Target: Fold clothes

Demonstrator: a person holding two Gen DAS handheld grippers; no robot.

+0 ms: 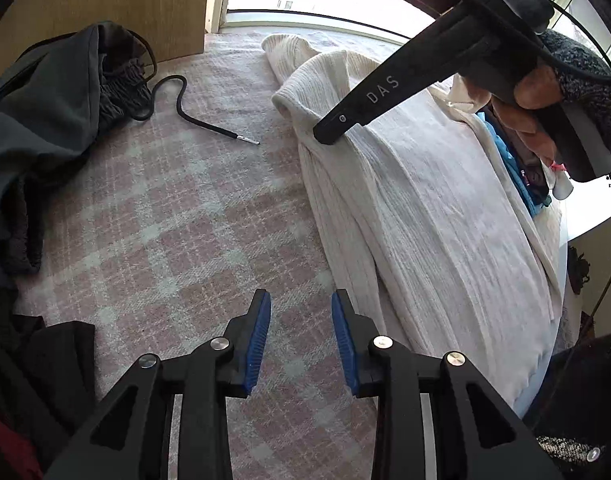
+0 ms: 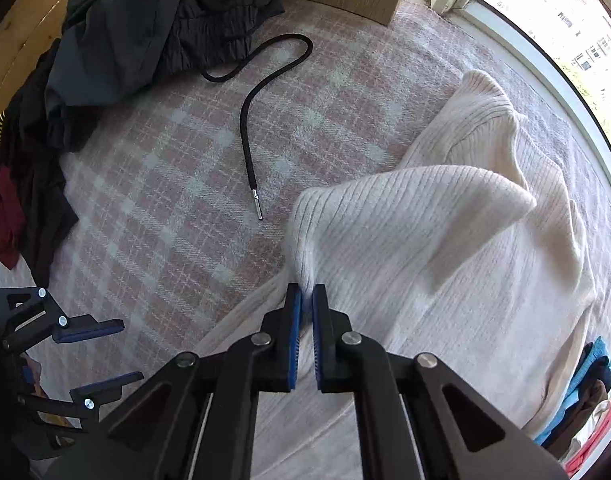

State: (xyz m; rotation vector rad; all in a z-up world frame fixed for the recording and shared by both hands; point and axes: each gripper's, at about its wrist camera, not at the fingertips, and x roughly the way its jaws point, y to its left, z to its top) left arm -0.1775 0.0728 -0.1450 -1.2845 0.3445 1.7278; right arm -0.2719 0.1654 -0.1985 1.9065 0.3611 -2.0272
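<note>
One cream sweater, one black cord left of it, one dark clothes heap, two hand-held grippers

Open left hand-held gripper, cream sweater

Two cameras, each riding on a claw and looking down at the bed.

The left view looks along the left claw from close above the checked blanket. The right view looks along the right claw, very near the white sweater. Both see the black cord ahead.
</note>
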